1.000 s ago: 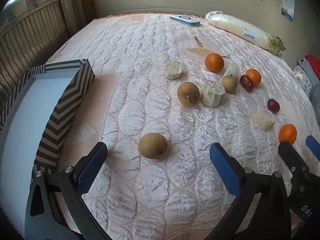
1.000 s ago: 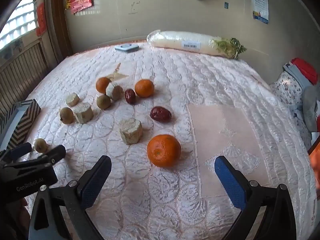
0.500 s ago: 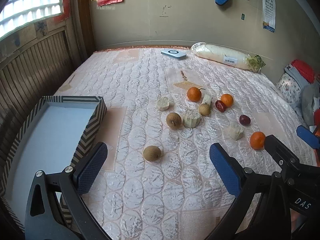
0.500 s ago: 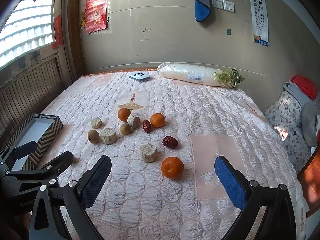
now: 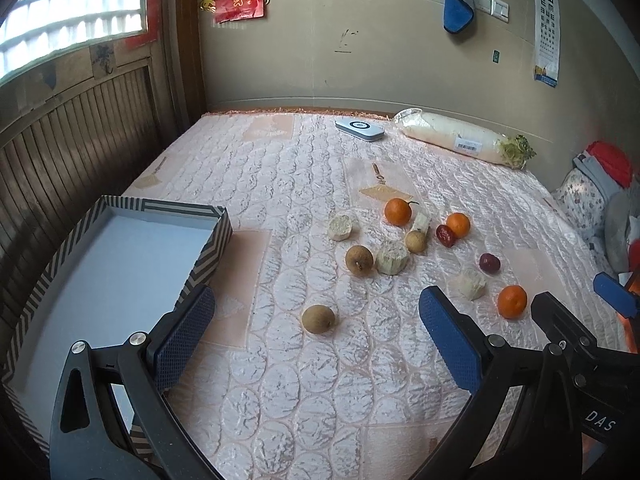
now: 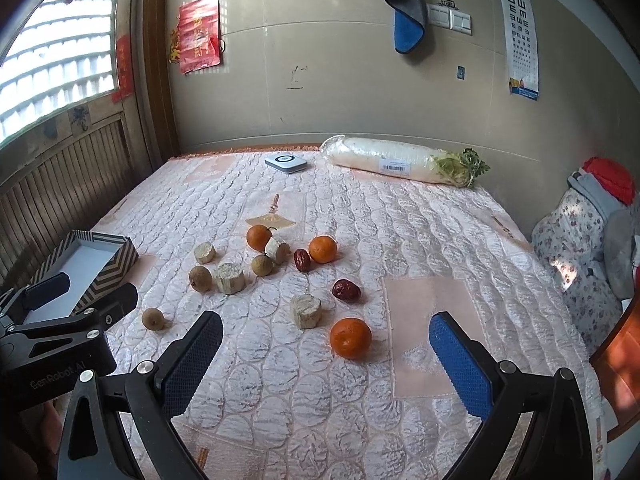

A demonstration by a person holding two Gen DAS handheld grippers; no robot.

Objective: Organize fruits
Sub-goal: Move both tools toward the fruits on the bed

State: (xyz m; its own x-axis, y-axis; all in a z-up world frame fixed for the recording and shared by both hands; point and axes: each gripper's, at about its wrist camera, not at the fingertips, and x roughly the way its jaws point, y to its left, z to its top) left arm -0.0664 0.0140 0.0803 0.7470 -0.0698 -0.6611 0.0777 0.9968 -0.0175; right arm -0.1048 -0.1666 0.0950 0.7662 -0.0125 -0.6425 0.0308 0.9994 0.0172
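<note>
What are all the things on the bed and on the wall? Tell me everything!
oranges: 3, orange, mid bed
brown round fruits: 3, tan, mid bed
red dates: 2, dark red, by the oranges
pale chunks: 4, cream, among the fruit
box: 1, striped, white inside, left edge
radish: 1, white, bagged, far edge
small device: 1, white, far edge
cloth: 1, blue-grey, wall
eye chart: 1, white, wall
left gripper: black, blue fingers, open
right gripper: black, blue fingers, open
</note>
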